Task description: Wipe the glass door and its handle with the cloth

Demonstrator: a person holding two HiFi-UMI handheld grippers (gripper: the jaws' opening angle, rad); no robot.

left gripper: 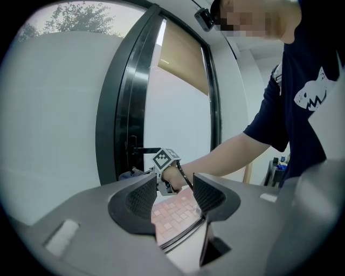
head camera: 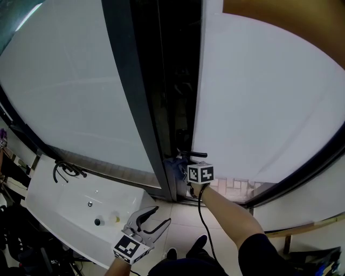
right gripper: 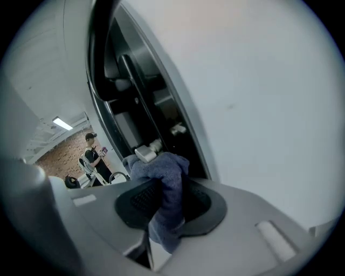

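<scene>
The glass door has frosted panes in a dark frame, with a black lever handle low on its edge. My right gripper is shut on a blue-grey cloth pressed against the door edge just below the handle. In the right gripper view the cloth hangs bunched between the jaws, touching metal lock hardware beside the glass. My left gripper hangs open and empty, low and apart from the door. Its fingers frame the right gripper's marker cube and the handle.
A white basin with a black tap stands at the lower left, below the left pane. Pale tiles cover the floor by the door. A person stands far off in the right gripper view. A wooden panel shows at the top right.
</scene>
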